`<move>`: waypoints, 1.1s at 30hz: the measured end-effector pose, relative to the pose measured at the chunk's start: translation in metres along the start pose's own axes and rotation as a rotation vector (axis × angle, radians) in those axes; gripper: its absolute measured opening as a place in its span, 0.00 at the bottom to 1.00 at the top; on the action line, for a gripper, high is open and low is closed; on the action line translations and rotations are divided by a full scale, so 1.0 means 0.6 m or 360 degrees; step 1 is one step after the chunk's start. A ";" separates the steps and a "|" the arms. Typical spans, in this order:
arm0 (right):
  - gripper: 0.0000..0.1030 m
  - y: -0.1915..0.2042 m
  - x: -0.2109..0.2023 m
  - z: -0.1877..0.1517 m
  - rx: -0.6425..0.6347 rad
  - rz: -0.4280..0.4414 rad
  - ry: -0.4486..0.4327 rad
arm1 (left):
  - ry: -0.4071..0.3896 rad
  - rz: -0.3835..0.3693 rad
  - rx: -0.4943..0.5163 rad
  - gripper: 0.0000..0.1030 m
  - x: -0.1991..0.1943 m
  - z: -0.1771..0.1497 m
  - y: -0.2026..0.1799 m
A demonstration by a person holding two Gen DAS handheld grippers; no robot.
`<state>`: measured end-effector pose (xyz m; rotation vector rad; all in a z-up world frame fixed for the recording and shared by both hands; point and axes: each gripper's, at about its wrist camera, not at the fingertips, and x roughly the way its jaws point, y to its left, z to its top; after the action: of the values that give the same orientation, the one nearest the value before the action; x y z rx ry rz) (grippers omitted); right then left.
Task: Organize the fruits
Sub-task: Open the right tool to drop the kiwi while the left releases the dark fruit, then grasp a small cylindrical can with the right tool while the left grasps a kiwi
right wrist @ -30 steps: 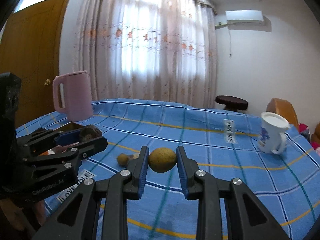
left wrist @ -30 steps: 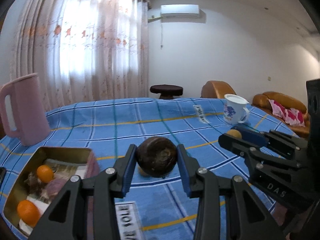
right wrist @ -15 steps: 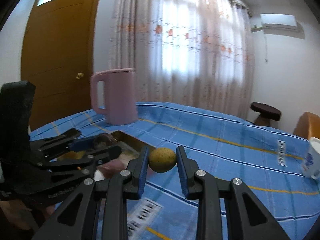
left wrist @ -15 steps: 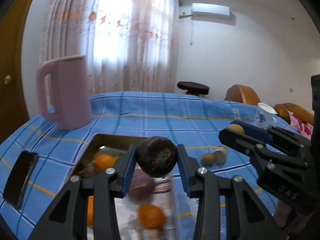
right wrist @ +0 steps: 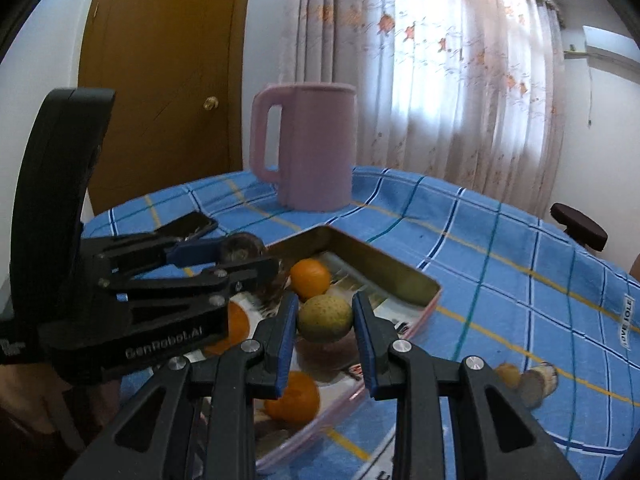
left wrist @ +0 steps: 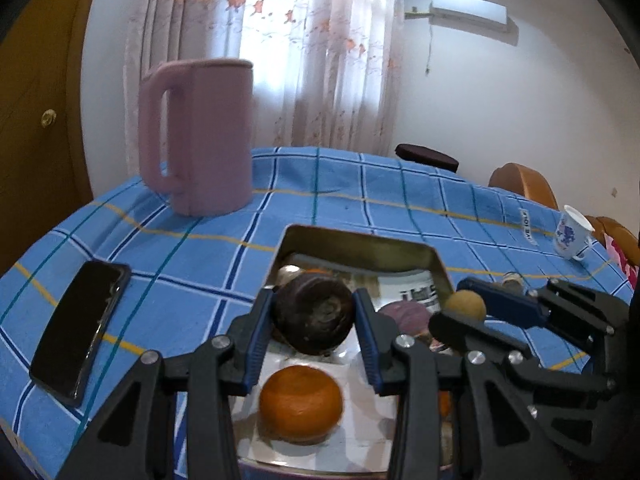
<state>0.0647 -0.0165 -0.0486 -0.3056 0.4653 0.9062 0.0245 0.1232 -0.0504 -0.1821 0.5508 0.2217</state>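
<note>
My left gripper (left wrist: 314,322) is shut on a dark brown round fruit (left wrist: 314,318) and holds it above the metal tin (left wrist: 360,246). My right gripper (right wrist: 325,320) is shut on a yellow-green fruit (right wrist: 325,317), also above the tin (right wrist: 384,266). The tin holds oranges (left wrist: 301,398) (right wrist: 310,274) and a purple fruit (left wrist: 404,314). In the left wrist view the right gripper (left wrist: 464,310) is at the right with its fruit. In the right wrist view the left gripper (right wrist: 240,254) is at the left with its fruit.
A pink jug (left wrist: 196,140) stands behind the tin on the blue checked tablecloth (left wrist: 360,184). A black phone (left wrist: 80,326) lies left of the tin. Small fruits (right wrist: 524,378) lie right of it. A white mug (left wrist: 570,234) stands far right.
Both grippers have moved left with their fruits, from over the open cloth to above the tin. The jug and phone have come into closer view.
</note>
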 end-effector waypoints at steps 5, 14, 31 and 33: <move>0.29 0.003 0.009 -0.001 -0.0010 0.0017 0.0039 | 0.0024 0.0006 -0.0005 0.41 0.002 -0.003 0.007; 0.29 0.015 0.022 0.000 -0.0040 0.0045 0.0116 | 0.0044 0.0011 0.0011 0.41 0.005 -0.007 0.004; 0.55 -0.088 -0.050 -0.022 0.0073 -0.0224 0.0058 | -0.0130 -0.0025 -0.0031 0.91 -0.040 0.009 -0.017; 0.55 -0.137 -0.064 -0.031 0.0172 -0.0336 0.0076 | -0.0130 -0.0070 0.0003 0.92 -0.040 0.010 -0.040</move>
<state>0.1062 -0.0990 -0.0399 -0.2726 0.5140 0.6672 0.0137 0.0975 -0.0301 -0.1820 0.4651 0.1851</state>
